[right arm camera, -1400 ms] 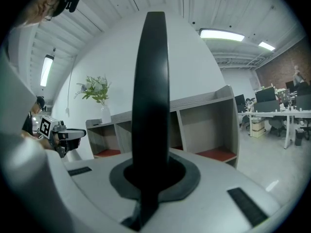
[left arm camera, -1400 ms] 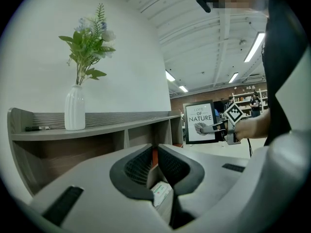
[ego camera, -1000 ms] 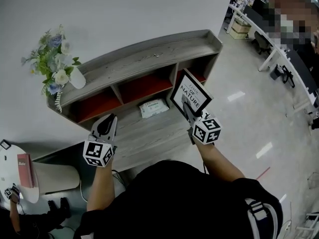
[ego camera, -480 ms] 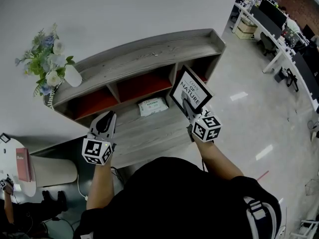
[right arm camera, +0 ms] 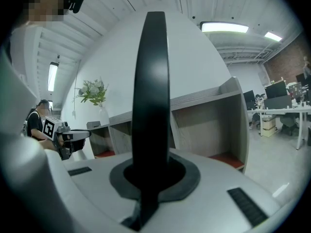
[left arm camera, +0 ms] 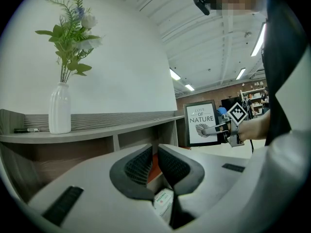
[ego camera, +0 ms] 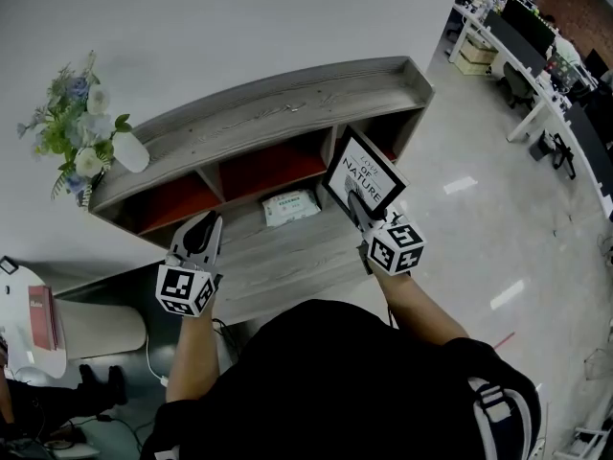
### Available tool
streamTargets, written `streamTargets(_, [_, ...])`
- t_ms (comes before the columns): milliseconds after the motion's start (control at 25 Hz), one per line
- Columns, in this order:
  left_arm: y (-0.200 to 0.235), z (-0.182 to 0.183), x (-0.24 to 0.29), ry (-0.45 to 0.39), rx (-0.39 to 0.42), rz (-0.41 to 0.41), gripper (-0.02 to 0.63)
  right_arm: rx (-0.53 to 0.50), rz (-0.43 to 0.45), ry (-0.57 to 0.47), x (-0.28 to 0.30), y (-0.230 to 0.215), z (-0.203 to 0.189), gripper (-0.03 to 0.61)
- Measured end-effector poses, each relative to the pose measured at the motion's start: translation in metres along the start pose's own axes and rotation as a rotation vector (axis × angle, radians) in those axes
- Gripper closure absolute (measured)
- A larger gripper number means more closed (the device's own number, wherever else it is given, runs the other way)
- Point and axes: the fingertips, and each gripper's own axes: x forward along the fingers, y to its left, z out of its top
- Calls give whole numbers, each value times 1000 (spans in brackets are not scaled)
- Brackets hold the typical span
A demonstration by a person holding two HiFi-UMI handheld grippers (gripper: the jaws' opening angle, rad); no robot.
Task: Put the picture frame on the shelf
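1. Frame [ego camera: 364,172]: my right tongs [ego camera: 358,207] have it by its lower edge. It is in the air, off the shelf [ego camera: 287,99], at the shelf's right end, just in front of the right cubby [ego camera: 385,130].
2. In the right gripper view the frame [right arm camera: 153,106] shows edge-on, a dark upright band with the jaws closed on it. Its long axis runs up and away from the tongs, and the printed face is turned toward my left side.
3. What matters for the next move is that the cubby opening lies straight ahead of the frame's edge and slightly to the right. I judge the frame needs to go forward and down until its base meets a board.
4. My left tongs [ego camera: 198,242] hang over the front left part of the lower board. Their jaws are narrow, with a slim gap and nothing in it. They are well apart from the frame, so this is the right arm's job.
5. A packet [ego camera: 291,205] lies mid-board to the frame's left, and a vase [ego camera: 129,151] stands at the top board's left end. Neither looks to be in the way.
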Motion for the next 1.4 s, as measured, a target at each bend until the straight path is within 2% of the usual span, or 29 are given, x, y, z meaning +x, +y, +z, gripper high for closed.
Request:
streamTargets(880, [-12, -1, 17, 20, -4, -33, 568, 6, 6, 2, 9, -15, -6, 555])
streamTargets(1400, [13, -1, 14, 20, 12, -114, 568, 28, -82, 2, 18, -9, -11, 555])
